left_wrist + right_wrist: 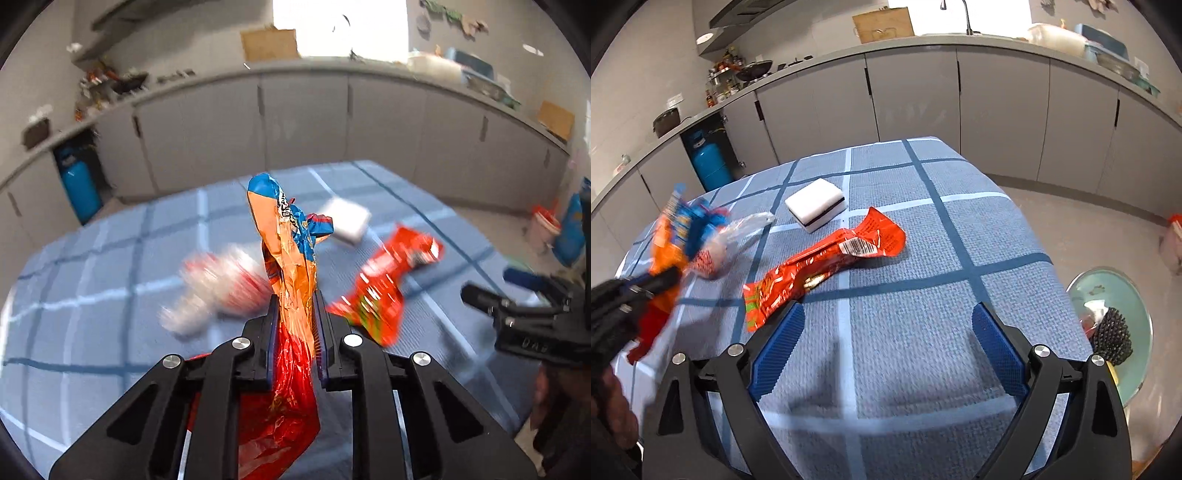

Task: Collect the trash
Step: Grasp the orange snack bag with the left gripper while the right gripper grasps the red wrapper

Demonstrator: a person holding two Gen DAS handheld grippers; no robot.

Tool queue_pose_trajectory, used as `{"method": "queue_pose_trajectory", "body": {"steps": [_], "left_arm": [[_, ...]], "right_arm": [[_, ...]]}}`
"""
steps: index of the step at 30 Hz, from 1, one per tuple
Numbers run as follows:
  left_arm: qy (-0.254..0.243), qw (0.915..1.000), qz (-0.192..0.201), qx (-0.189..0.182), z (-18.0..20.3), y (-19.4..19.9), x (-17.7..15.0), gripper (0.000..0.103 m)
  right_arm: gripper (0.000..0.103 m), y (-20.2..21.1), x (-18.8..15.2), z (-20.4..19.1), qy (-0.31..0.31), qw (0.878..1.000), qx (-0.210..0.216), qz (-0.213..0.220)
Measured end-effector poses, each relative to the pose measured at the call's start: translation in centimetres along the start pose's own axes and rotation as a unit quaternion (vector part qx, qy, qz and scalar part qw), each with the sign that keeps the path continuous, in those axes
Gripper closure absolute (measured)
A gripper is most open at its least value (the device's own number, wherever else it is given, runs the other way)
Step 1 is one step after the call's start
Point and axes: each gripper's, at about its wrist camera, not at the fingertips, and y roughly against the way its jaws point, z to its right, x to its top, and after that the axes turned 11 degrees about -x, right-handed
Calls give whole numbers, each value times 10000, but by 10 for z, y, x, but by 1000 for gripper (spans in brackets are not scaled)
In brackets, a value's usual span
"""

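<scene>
My left hand-held gripper angles downward over the desk, pinching the orange-and-blue snack wrapper, which stands up between its pads, clear of the cloth. My right hand-held gripper also tilts down, jaws spread wide and empty. The red wrapper lies flat just ahead of it. Beside the desk, a pale green bin holds a black spiky object.

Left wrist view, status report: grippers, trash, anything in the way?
Left gripper shut on orange-blue wrapper, lifted. Right gripper open, empty. Red wrapper and clear wrapper on the table. White sponge beside them, nothing blocking.
</scene>
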Motion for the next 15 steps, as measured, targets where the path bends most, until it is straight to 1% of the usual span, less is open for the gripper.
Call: {"method": "queue_pose_trajectory", "body": {"steps": [2,3,8,11,15], "left_arm": [[-15,9992,183,356,-7,3,6,85],[30,9980,227,598,-15,1,10,85],[439,9928,253,1084,-49,-14,18,85],[610,9903,256,1220,-65,-24,20,85],[659,9903,274,1189,-73,-26,21,85]], "right_arm": [[12,-5,7,-12,50,10000,-55,3],[12,-9,10,-18,69,9999,-66,-33],[12,-32,26,-45,-119,9995,-43,-274],[12,-49,32,-58,-284,9983,-119,-496],[13,-67,33,-74,-327,9966,-194,-733]]}}
